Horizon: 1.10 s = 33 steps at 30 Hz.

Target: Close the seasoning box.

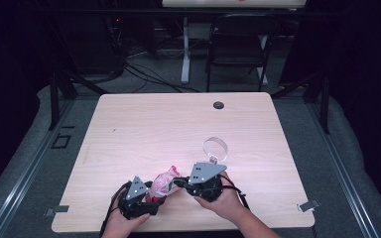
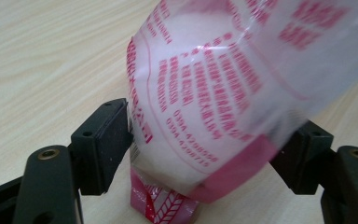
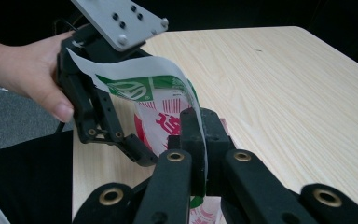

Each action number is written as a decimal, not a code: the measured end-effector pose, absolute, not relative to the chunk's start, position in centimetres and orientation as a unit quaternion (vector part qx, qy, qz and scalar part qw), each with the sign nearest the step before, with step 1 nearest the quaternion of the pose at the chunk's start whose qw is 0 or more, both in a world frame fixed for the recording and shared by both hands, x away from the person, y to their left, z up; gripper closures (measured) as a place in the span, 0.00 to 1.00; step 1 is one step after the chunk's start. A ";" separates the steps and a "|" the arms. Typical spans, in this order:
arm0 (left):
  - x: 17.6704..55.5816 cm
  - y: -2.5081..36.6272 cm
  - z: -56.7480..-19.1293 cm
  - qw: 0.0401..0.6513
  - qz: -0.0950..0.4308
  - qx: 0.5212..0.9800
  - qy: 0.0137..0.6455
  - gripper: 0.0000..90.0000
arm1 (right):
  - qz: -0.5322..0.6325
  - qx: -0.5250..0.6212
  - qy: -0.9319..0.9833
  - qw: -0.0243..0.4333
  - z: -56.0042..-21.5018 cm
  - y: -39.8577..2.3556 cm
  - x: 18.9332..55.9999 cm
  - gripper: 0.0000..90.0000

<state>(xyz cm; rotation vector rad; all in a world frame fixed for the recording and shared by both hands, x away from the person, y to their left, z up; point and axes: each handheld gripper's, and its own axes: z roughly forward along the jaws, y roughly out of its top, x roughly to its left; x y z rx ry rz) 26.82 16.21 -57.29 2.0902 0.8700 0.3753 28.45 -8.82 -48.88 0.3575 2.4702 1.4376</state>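
Black fingers [image 2: 100, 144] of left gripper [image 2: 205, 154] clamp sides of plastic bag [image 2: 214, 88], red print, white contents, bag bottom touching bench [image 2: 42, 60]. Right gripper [image 3: 203, 135] fingers pinched tight on bag's thin top edge, green logo showing. Both grippers near front edge of pale wood bench, bag stretched between them. Clear tape roll [image 1: 215, 148] just beyond right gripper.

Glossy printed plastic bag [image 2: 214, 93]; matt pale wood-grain table [image 1: 154, 129]; matt black plastic claws; clear tape roll [image 1: 215, 148].
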 end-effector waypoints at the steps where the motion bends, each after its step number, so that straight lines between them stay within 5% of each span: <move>1: 26.9 16.2 -57.4 0.412 0.145 0.830 0.348 0.30 | 0.495 0.123 0.850 0.130 -48.9 -8.8 28.4 1.00; 33: 29.3 13.9 -58.8 0.379 0.132 0.847 0.350 0.25 | 0.498 0.132 0.847 0.128 -49.1 -9.2 28.1 1.00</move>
